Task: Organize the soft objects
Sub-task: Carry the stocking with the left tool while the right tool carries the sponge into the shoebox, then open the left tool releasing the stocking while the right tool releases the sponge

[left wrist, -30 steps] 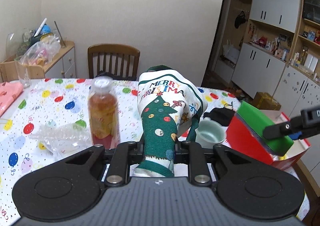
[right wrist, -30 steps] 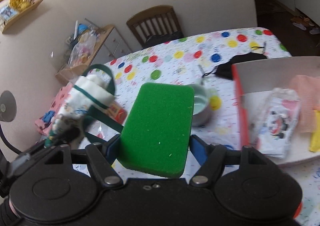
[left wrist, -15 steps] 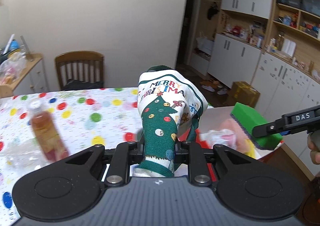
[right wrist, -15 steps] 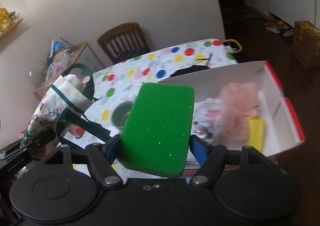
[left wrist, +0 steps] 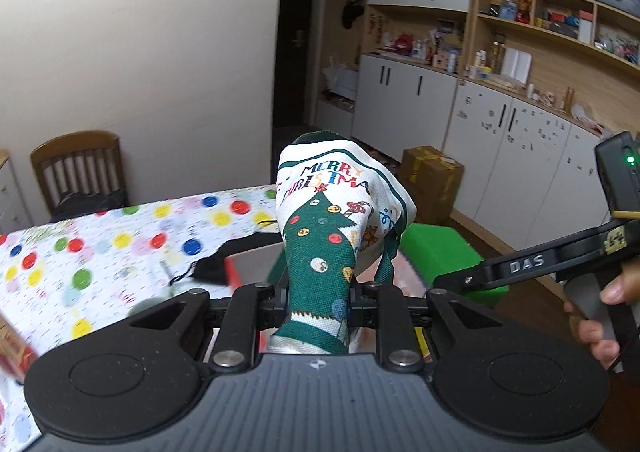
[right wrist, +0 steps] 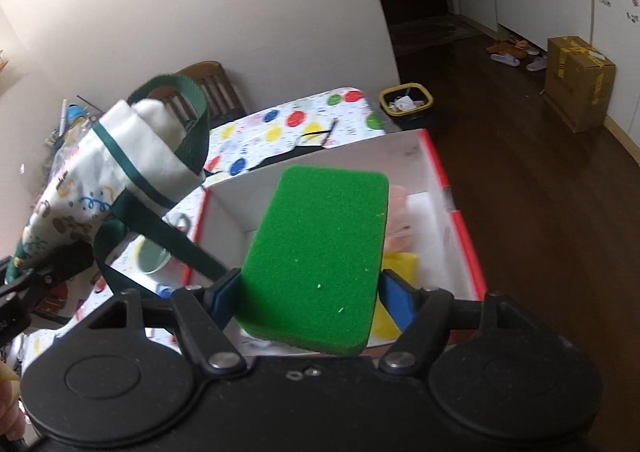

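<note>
While both loads hang over table (right wrist: 280, 124), none dropped yet. Red-rimmed box (right wrist: 436, 164): holds pink cloth (right wrist: 400, 208) + yellow item (right wrist: 404, 264) already. Xmas tote (left wrist: 320, 236): pinched tight in left gripper (left wrist: 318, 304), beside box. Green sponge (right wrist: 316, 268): clamped in right gripper (right wrist: 308, 296), above box. Left to do: release both, approx. halfway.

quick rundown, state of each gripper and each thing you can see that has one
left gripper: shut on the Christmas tote bag
Christmas tote bag: bunched, held in the air
right gripper: shut on the green sponge
green sponge: held above the box
red and white box: open, pink and yellow soft items inside
</note>
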### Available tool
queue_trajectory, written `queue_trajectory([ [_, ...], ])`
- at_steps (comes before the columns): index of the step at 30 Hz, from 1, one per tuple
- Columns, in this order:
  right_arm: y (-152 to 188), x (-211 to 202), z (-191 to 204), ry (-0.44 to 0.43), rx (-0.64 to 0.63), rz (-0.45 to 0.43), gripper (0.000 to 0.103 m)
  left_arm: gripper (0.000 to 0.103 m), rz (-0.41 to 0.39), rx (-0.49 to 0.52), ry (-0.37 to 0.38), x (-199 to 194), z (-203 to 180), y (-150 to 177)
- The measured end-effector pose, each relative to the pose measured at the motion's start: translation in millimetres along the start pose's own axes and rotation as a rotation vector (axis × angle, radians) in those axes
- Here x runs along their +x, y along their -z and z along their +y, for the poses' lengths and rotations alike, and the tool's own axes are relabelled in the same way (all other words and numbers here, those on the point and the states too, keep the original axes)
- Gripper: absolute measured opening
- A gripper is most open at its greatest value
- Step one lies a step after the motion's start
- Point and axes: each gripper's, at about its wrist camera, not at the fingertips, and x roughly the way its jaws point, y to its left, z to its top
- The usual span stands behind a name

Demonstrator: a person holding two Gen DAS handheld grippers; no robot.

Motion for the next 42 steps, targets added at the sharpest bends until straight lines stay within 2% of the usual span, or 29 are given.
queue_trajectory([
  [5, -3, 11, -19, 0.019, -0.002, 0.014, 0.072, 0.020, 0.018, 0.021, 0.012, 29, -27, -7],
  [17, -5, 55, -28, 0.033, -0.082, 0.090, 0.072, 0.020, 0.204, 0.049, -0.107, 108, -36, 28],
  [24, -1, 71, -28, 0.033, -0.125, 0.133, 0.073, 0.020, 0.277, 0.080, -0.135, 127, -43, 43],
  [32, 2, 88, -32, 0.046, -0.146, 0.163, 0.074, 0.020, 0.353, 0.181, -0.132, 150, -57, 46],
  [42, 3, 89, -33, 0.054, -0.180, 0.167, 0.077, 0.020, 0.397, 0.158, -0.130, 159, -57, 46],
])
